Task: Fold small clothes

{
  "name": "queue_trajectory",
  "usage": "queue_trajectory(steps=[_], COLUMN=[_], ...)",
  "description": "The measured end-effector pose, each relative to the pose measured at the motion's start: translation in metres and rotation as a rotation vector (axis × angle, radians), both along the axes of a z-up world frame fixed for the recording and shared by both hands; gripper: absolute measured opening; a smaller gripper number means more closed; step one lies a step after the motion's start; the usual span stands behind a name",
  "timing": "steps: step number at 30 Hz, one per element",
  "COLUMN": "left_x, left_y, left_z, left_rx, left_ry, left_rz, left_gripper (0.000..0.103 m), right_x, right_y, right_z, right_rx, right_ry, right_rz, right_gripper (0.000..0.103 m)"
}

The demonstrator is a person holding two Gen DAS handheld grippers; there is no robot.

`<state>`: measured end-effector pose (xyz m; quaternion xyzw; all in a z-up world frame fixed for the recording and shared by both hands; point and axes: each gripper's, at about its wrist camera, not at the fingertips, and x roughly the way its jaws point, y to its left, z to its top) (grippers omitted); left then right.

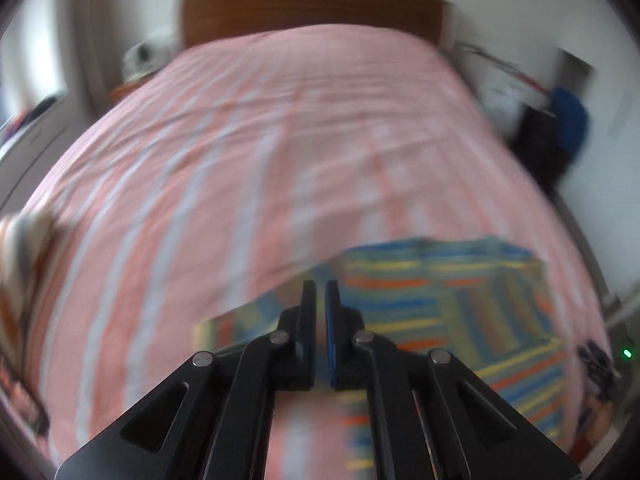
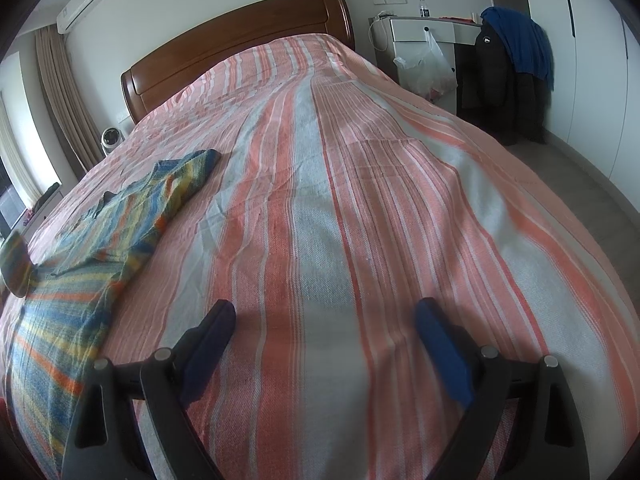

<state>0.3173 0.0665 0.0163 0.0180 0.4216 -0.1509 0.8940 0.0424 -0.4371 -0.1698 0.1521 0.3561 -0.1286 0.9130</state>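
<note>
pink striped bedspread (image 2: pixel 360 200) holds a rumpled, multicoloured striped shirt (image 2: pixel 120 216).

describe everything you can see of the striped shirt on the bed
The shirt is a small, soft woven-looking garment with blue, yellow, orange and green stripes. It lies spread and slightly rumpled on the pink striped bedspread, on the side of the bed left of the right gripper, one sleeve reaching toward the headboard. In the left wrist view it is blurred and appears just beyond the shut left gripper; whether the fingers pinch any cloth cannot be told.
</note>
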Motion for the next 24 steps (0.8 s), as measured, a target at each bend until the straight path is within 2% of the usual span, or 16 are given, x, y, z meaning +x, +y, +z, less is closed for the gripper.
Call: queue_trajectory(steps=[4, 6, 8, 10, 11, 12, 14, 16, 17, 20, 24], left_x=[-0.01, -0.016, -0.021, -0.027, -0.03, -0.032, -0.038, -0.032, -0.023, 0.003, 0.02], left_y=[-0.089, -0.125, -0.142, -0.143, -0.133, -0.122, -0.085, -0.05, -0.019, 0.047, 0.084], left_z=[-0.003, -0.02, -0.039, -0.058, -0.065, -0.068, -0.066, -0.064, -0.06, -0.053, -0.072], left_rx=[-0.015, -0.021, -0.025, -0.026, -0.027, -0.025, 0.006, 0.036, 0.051, 0.054, 0.055], left_ry=[0.008, 0.036, 0.087, 0.143, 0.158, 0.158, 0.141, 0.133, 0.138, 0.163, 0.273], left_rz=[-0.14, -0.183, -0.187, -0.171, -0.158, -0.147, -0.113, -0.076, -0.038, 0.059, -0.007], left_gripper=[0.002, 0.004, 0.009, 0.031, 0.049, 0.062, 0.07, 0.073, 0.074, 0.077, 0.079], right_x=[0.001, 0.001, 0.001, 0.001, 0.001, 0.001, 0.001, 0.001, 0.001, 0.001, 0.002], right_y=[0.0, 0.001, 0.0, 0.0, 0.0, 0.001, 0.001, 0.002, 0.002, 0.002, 0.003], right_z=[0.0, 0.0, 0.0, 0.0, 0.0, 0.0, 0.0, -0.001, -0.001, -0.001, -0.001], right_rx=[-0.004, -0.007, -0.007, -0.006, -0.006, -0.005, -0.002, -0.003, -0.003, -0.006, -0.019], right_ry=[0.004, 0.005, 0.006, 0.006, 0.005, 0.004, -0.001, -0.004, -0.004, -0.004, 0.001], right_rz=[0.0, 0.0, 0.0, 0.001, 0.001, 0.001, 0.002, 0.002, 0.002, 0.003, 0.001], right_gripper=[0.091, 0.091, 0.091, 0.091, 0.091, 0.091, 0.091, 0.091, 0.091, 0.092, 0.092])
